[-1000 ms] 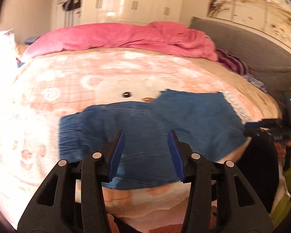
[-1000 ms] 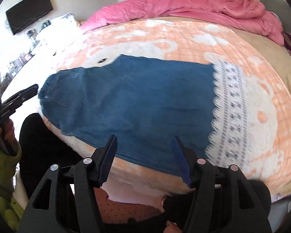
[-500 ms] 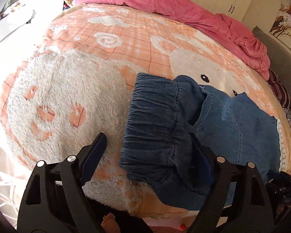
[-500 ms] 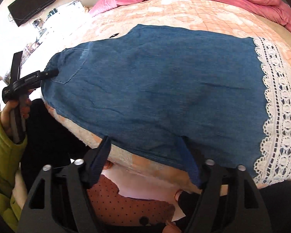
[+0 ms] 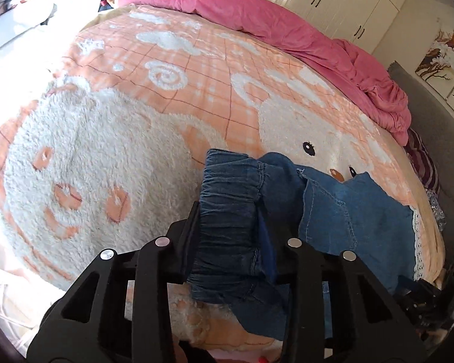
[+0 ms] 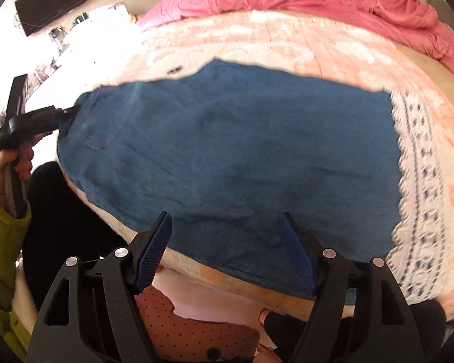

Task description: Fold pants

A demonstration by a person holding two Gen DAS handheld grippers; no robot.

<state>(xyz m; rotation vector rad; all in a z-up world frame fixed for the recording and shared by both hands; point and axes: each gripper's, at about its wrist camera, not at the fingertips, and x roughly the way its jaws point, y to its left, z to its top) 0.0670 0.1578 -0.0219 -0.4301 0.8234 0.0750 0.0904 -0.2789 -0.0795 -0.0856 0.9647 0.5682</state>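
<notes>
Already the left gripper (image 5: 228,227), its jaws just closed, pinches the denim pants' (image 6: 233,157) elastic waistband (image 5: 227,211) on the fleece blanket (image 5: 106,139). The right gripper (image 6: 227,251) gapes empty over the near edge; a one-sided lift could skew the fold.

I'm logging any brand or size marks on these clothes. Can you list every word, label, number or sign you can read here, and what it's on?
None can be read.
Jeans: no tag or print shows.
Blanket: only cartoon shapes, no letters.
Wall pictures: painted trees, no text.
Cluttered shelf: too small and overexposed to read.
</notes>
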